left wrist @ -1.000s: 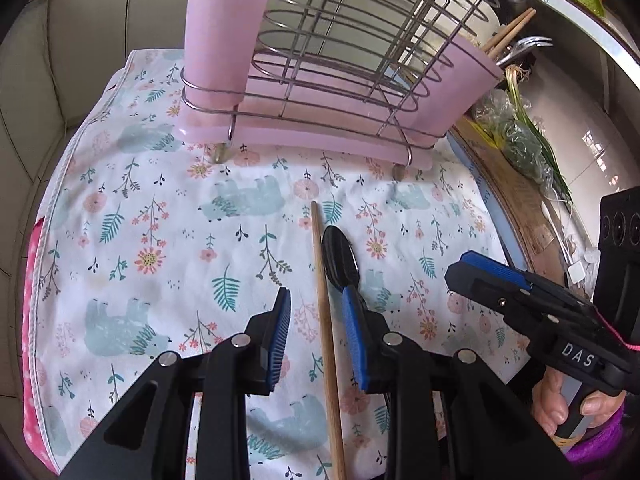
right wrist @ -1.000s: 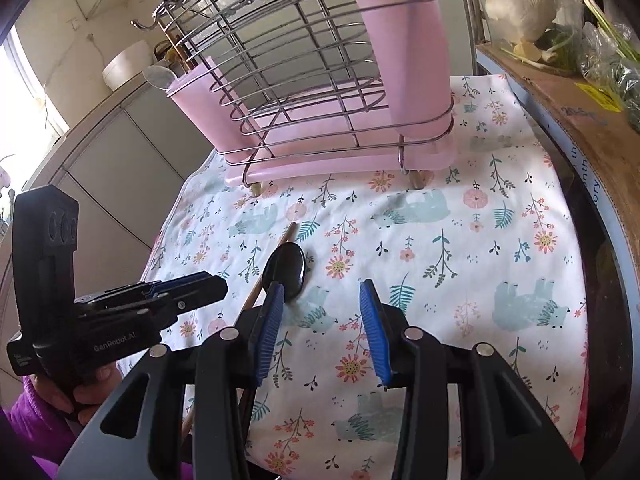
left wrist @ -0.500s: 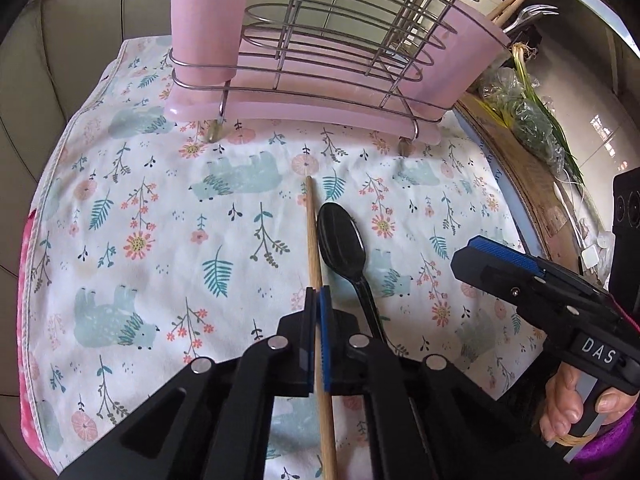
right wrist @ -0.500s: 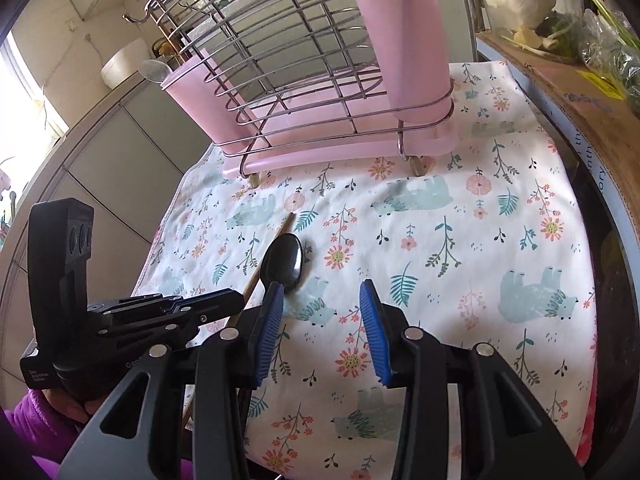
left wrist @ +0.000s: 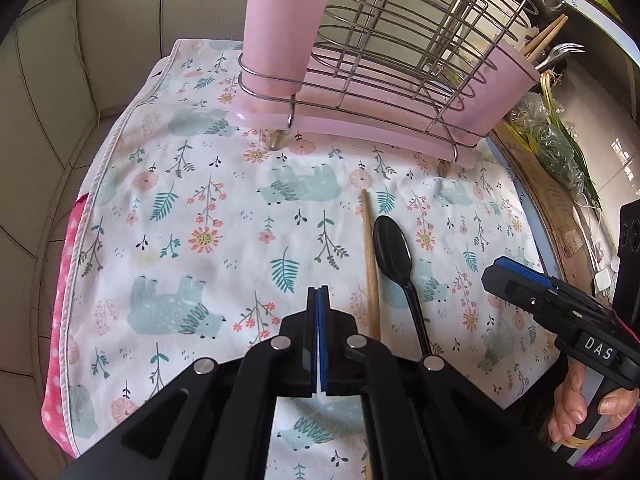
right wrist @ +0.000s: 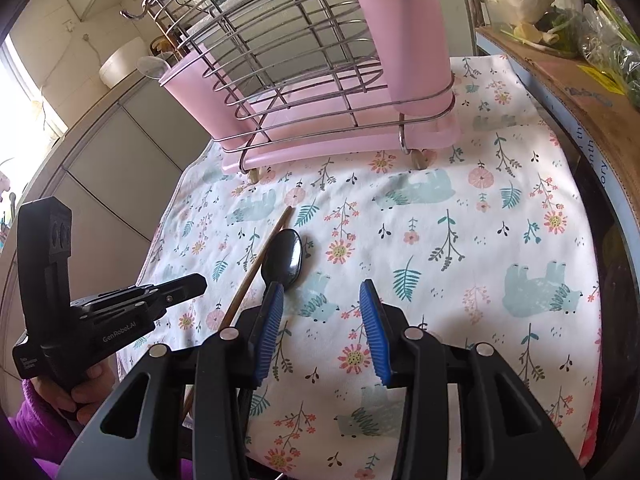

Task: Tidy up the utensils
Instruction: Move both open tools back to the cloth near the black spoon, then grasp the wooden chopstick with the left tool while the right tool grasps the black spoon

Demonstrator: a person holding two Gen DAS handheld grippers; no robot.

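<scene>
A wooden chopstick (left wrist: 370, 264) and a black spoon (left wrist: 394, 256) lie side by side on the floral cloth (left wrist: 208, 240). My left gripper (left wrist: 319, 300) is shut with nothing visibly between its pads, just left of the chopstick. My right gripper (right wrist: 320, 300) is open and empty, its left pad (right wrist: 272, 320) near the spoon's bowl (right wrist: 284, 258); the chopstick also shows there (right wrist: 256, 268). A wire rack with pink cups (left wrist: 380, 60) stands behind; it also shows in the right wrist view (right wrist: 320, 80).
Chopsticks and a fork (left wrist: 556, 48) stand in the rack's right cup. A cardboard box with greens (right wrist: 568, 64) borders the cloth on the right. A pink towel edge (left wrist: 64, 320) lies on the left. Grey tiled counter surrounds the cloth.
My left gripper closed from open, first around the chopstick, and now sits shut to the left of it, the chopstick lying on the cloth. The right gripper stayed open.
</scene>
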